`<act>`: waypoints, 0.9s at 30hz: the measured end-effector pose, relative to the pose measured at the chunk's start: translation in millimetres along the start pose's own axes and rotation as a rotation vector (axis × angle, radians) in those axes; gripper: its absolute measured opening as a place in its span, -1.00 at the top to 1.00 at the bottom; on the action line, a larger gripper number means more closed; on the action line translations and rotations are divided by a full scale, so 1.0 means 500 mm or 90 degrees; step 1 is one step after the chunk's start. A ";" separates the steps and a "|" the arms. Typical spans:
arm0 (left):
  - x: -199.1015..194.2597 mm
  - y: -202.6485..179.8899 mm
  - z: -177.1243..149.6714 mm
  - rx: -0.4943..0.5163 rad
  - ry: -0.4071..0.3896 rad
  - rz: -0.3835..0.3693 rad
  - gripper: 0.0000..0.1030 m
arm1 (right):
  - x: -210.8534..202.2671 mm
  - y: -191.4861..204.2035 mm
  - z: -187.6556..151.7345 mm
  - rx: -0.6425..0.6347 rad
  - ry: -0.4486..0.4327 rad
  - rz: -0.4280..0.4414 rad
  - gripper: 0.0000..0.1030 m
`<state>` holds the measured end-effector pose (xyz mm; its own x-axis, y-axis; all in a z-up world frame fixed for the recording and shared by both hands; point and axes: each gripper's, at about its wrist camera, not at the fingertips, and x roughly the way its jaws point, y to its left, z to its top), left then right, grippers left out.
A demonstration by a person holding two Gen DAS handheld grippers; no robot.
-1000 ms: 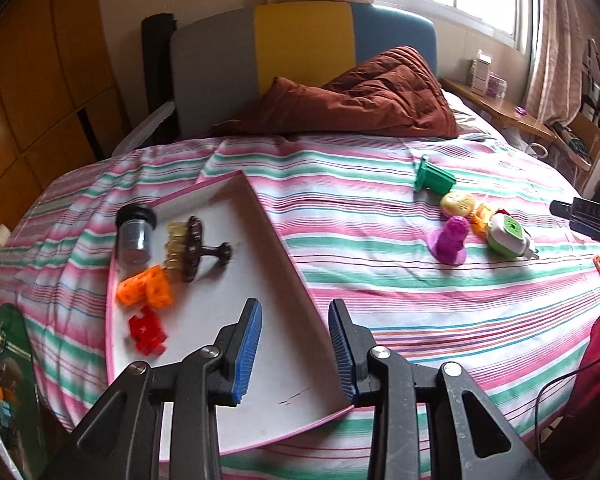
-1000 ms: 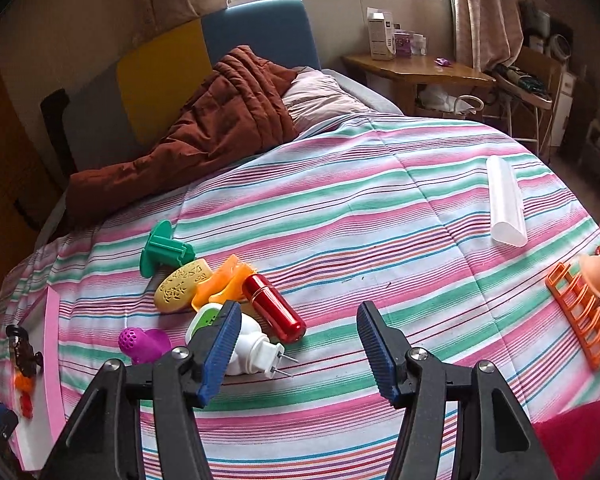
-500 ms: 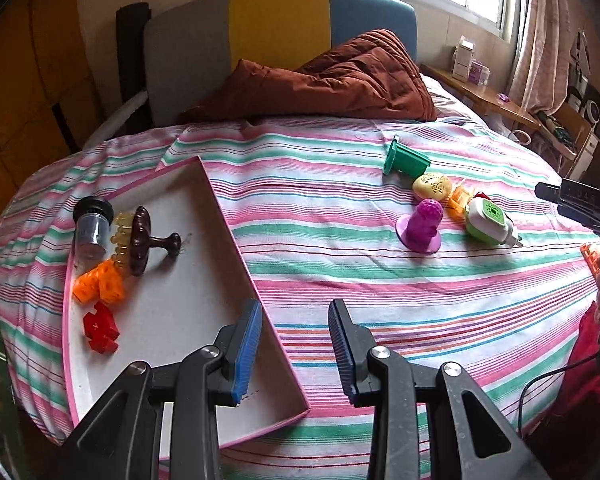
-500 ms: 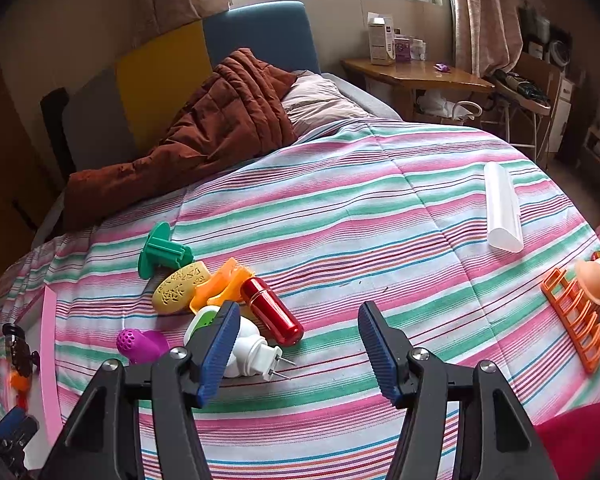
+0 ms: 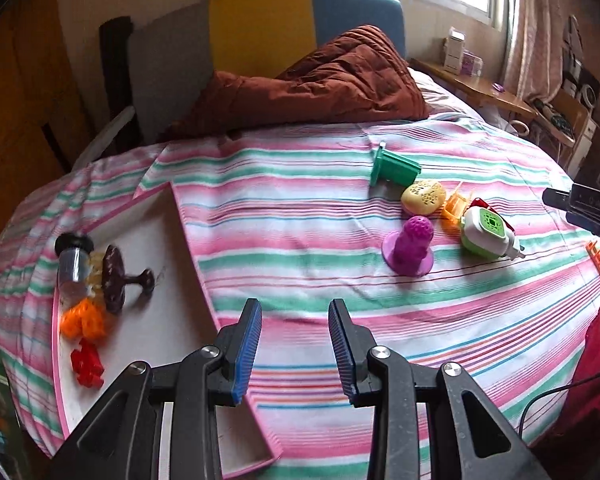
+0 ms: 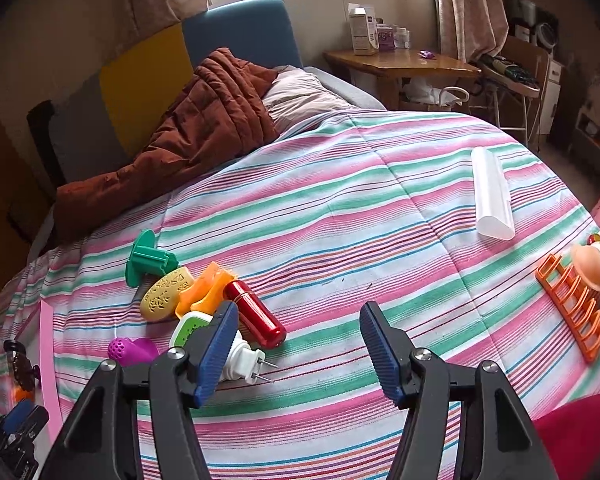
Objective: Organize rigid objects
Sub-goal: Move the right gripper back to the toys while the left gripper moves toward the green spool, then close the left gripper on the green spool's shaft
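Right gripper (image 6: 298, 320), jaws wide apart, empty, above green-and-white plug-in unit (image 6: 190, 326) on striped bedspread (image 6: 380, 220); left gripper (image 5: 295, 314), jaws slightly apart, empty, beside pink-rimmed tray (image 5: 172, 300). Advisable: straddle body squarely, avoid prongs, clear adjacent red cylinder (image 6: 256, 314).

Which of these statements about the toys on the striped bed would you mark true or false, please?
1. The purple perforated plastic toy stands on the striped bedspread, outside the tray. True.
2. The red metallic cylinder lies in the white pink-rimmed tray. False: it lies on the bedspread beside the orange clip.
3. The orange plastic rack lies apart from the white plastic tube. True.
4. The right gripper grips the green-and-white plug-in device. False: its jaws are open and empty.
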<state>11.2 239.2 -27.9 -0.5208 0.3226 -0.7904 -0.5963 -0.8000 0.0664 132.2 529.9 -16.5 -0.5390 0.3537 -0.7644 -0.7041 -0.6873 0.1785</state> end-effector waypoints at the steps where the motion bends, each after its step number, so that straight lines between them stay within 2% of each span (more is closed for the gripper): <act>1: 0.001 -0.006 0.003 0.006 -0.002 0.002 0.33 | 0.002 -0.001 0.000 0.002 0.002 0.001 -0.24; 18: 0.033 -0.063 0.048 0.047 -0.009 -0.035 0.33 | 0.014 -0.015 0.001 0.024 0.023 0.002 -0.24; 27: 0.084 -0.057 0.077 0.014 0.027 -0.077 0.33 | 0.020 -0.024 0.001 0.041 0.034 0.008 -0.24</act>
<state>-17.2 294.7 -39.4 -0.4179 0.3946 -0.8183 -0.6667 -0.7451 -0.0187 135.3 541.9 -26.0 -0.5243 0.3095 -0.7933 -0.7266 -0.6484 0.2273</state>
